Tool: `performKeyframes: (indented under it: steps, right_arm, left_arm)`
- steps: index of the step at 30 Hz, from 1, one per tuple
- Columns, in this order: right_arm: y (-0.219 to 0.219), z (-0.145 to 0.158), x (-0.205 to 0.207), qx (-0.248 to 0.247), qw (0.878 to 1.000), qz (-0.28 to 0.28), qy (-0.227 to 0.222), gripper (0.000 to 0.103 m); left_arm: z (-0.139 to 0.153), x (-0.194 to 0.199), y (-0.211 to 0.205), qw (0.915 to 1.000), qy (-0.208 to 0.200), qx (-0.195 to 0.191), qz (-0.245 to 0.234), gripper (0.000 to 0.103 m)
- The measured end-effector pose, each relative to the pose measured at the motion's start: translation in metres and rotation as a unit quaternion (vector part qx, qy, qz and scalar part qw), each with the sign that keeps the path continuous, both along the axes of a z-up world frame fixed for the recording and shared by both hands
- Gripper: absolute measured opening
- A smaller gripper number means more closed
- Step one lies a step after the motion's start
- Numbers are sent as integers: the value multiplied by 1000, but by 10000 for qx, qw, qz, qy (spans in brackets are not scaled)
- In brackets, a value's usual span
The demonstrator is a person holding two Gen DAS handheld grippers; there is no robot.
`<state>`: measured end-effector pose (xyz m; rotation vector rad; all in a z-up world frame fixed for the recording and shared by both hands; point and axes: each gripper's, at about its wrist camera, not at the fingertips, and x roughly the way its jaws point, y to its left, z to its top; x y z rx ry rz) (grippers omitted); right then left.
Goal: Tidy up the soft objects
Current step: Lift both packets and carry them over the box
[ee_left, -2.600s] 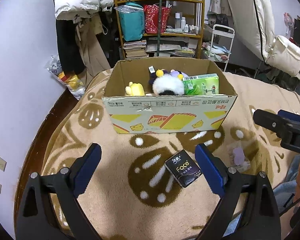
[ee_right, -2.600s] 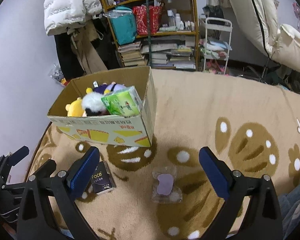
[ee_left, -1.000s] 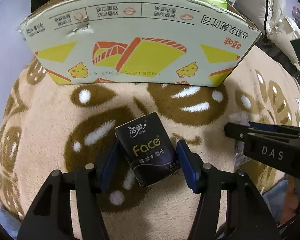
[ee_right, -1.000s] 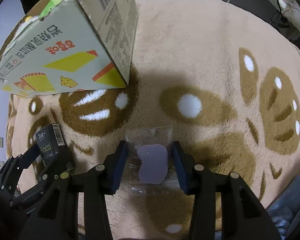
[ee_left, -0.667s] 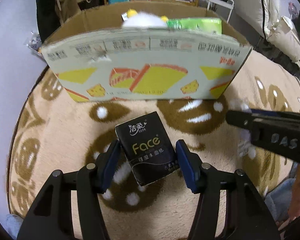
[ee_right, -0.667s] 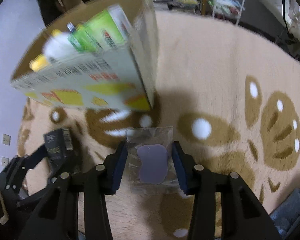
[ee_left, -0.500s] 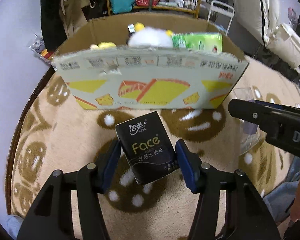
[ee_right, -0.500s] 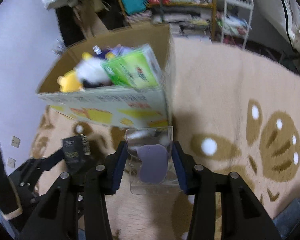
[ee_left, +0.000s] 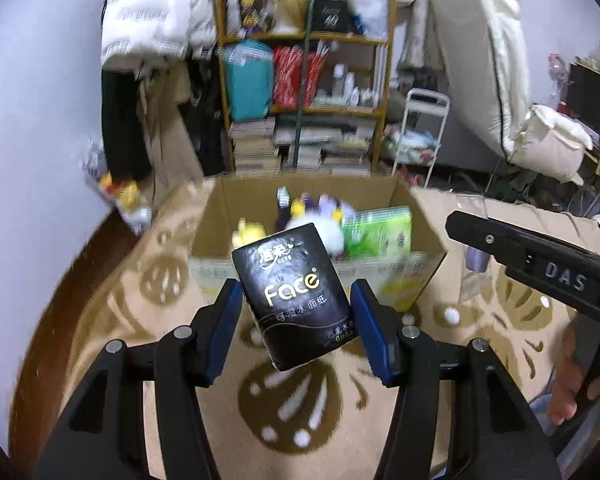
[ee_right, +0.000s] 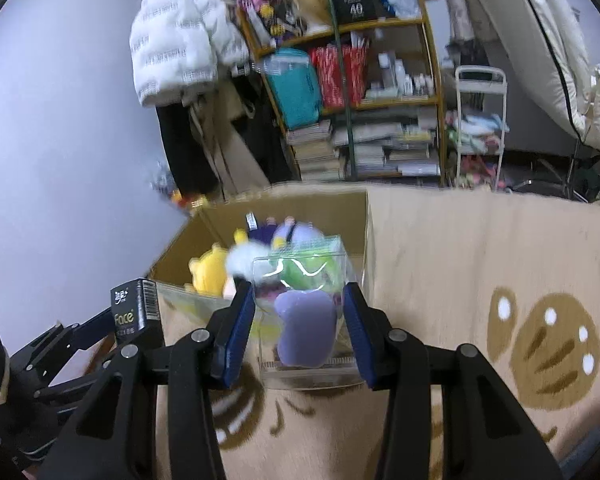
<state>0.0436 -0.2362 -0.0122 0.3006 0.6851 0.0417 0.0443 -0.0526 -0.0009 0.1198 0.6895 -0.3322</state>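
Note:
My left gripper (ee_left: 296,328) is shut on a black tissue pack (ee_left: 296,296) marked "Face" and holds it in the air in front of the open cardboard box (ee_left: 424,216). My right gripper (ee_right: 300,330) is shut on a clear pouch with a purple pad (ee_right: 306,330), also lifted, near the box's right front corner (ee_right: 366,236). The box holds plush toys (ee_right: 208,270) and a green tissue pack (ee_left: 380,230). The tissue pack also shows in the right wrist view (ee_right: 134,312).
A beige and brown patterned blanket (ee_right: 480,260) covers the surface under the box. Behind stand a cluttered shelf (ee_left: 304,104), hanging coats (ee_left: 152,40), a white cart (ee_right: 480,120) and a folded mattress (ee_left: 480,60). The right gripper's body (ee_left: 540,276) crosses the left wrist view.
Both grippers closed on their items on the blanket, then lifted them. The view rose from the box's front wall to above its rim, so the contents now show.

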Motion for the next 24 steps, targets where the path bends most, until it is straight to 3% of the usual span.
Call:
performKeyframes:
  steps: [4,14,20,24]
  right_arm:
    - [-6,19,1,15,9997,-60,-257,48]
    - [-18,58,27,-241,9983,13,-535,48]
    - [-20,70,43,-347,9963,77,-788,48]
    - [-17,59,50,-274,9957,119,-875,48]
  left_arm:
    - [25,6,0,9988,-477,95,-73,56]
    - [63,37,-4,9935,-1083,337,-112,56]
    - [57,61,-4,9908,-1207,597,-108,56]
    - [42,72,0,9936,-1024,466,-46,56]
